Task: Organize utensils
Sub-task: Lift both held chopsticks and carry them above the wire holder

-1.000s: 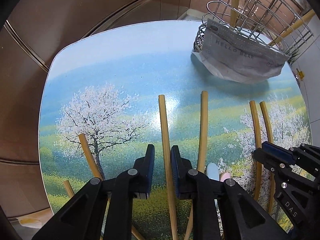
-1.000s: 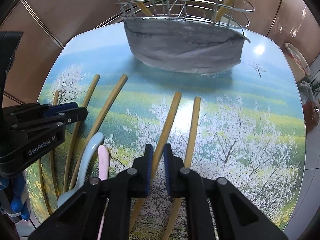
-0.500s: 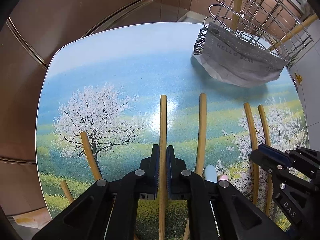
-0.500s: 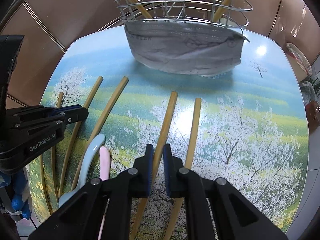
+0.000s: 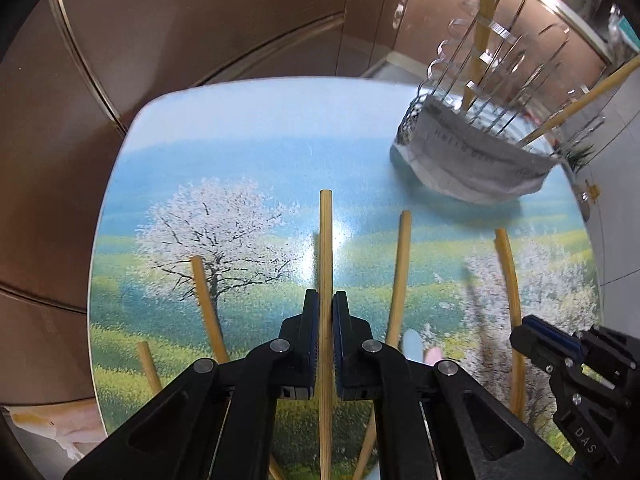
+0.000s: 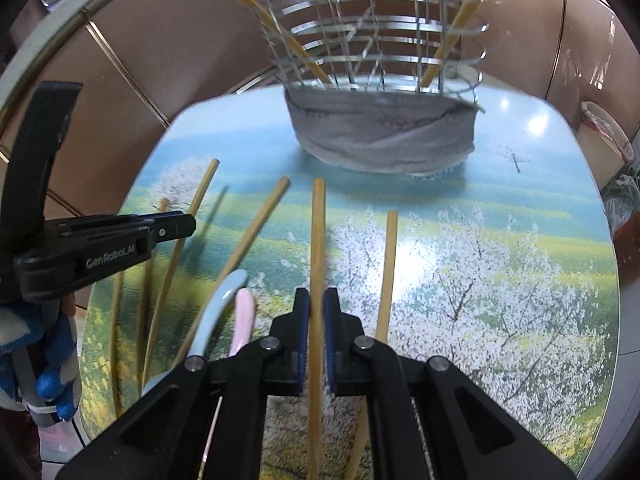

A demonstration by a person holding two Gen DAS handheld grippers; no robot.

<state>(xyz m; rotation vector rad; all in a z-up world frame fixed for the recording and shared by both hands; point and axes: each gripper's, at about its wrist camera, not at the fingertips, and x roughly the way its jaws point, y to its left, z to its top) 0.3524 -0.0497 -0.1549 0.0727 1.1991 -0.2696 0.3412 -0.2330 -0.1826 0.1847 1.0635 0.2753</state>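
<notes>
- Left gripper (image 5: 326,312): jaws narrow, clamped on a bamboo chopstick (image 5: 326,248) that runs straight toward 12 o'clock in the left wrist view; its tip casts a shadow on the table, so it appears to be raised off the surface.
- Right gripper (image 6: 316,312): jaws narrow, clamped on a second bamboo chopstick (image 6: 318,240), likewise pointing to 12 o'clock in the right wrist view.
- Table (image 5: 240,140): rounded top printed with blossom trees and a green field.
- Wire utensil basket (image 6: 376,32): at 12 o'clock in the right wrist view, at 2 o'clock in the left wrist view. Its base is wrapped in a grey face mask (image 6: 380,140). Two chopsticks already stand in it, leaning outward.
- Loose chopsticks on the table, right wrist view: one just beside the held stick at 1 o'clock (image 6: 388,272); one slanted at 11 o'clock (image 6: 248,240); further ones at 9–10 o'clock, partly under the left gripper.
- Light blue spoon (image 6: 218,312) and pink spoon (image 6: 244,320): side by side, near 10 o'clock of the right gripper, handles pointing toward the basket.
- Left wrist view: two short stick ends at 9–10 o'clock (image 5: 204,304); one (image 5: 400,272) just beside the held stick at 1 o'clock.
- The grippers sit near each other, not touching.
</notes>
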